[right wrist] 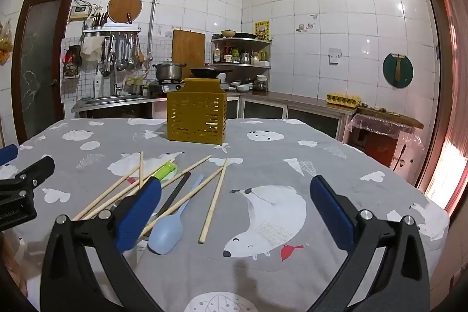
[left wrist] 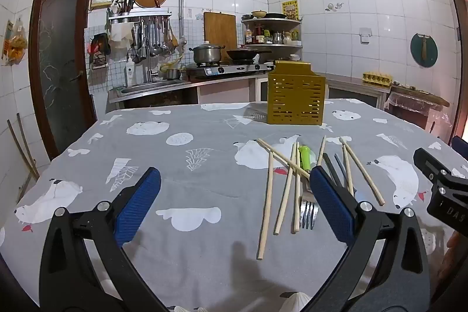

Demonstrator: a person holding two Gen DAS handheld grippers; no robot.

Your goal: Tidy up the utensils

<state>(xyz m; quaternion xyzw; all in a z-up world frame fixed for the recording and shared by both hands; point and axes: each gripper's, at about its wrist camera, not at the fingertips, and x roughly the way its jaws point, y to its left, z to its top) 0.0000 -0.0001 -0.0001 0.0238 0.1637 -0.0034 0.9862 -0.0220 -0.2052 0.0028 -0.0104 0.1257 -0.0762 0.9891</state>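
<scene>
Left wrist view: a loose heap of chopsticks (left wrist: 288, 183) lies on the desk (left wrist: 190, 165), some crossing each other, about the middle of the cloth and right of centre in this picture. Among them lies a fork (left wrist: 308, 212) with a green handle, its tines pointing toward the camera. A dark utensil (left wrist: 332, 168) lies just beside it, partly hidden by the right finger of the left gripper (left wrist: 234, 206). Behind the heap, well apart from it, a yellow slotted holder (left wrist: 295, 98) stands upright near the far edge of the desk.

The left gripper hovers above the cloth with its blue-padded fingers spread wide and nothing between them. The heap lies mostly at and beyond its right finger. The right gripper (left wrist: 438, 183) shows at the right edge of this view, near the outermost chopsticks.

In the right wrist view the same heap sits left of centre, and a pale blue spoon (right wrist: 168, 233) lies among the sticks with its bowl toward the camera. One chopstick (right wrist: 213, 201) lies a little apart on the right of the heap. This gripper is also spread wide and empty, over a polar bear print on the grey cloth (right wrist: 321, 154). Its left finger overlaps the heap in the picture.

Beyond the desk are a stove with a pot (left wrist: 206, 53), a sink (left wrist: 152, 85) and white tiled walls.
</scene>
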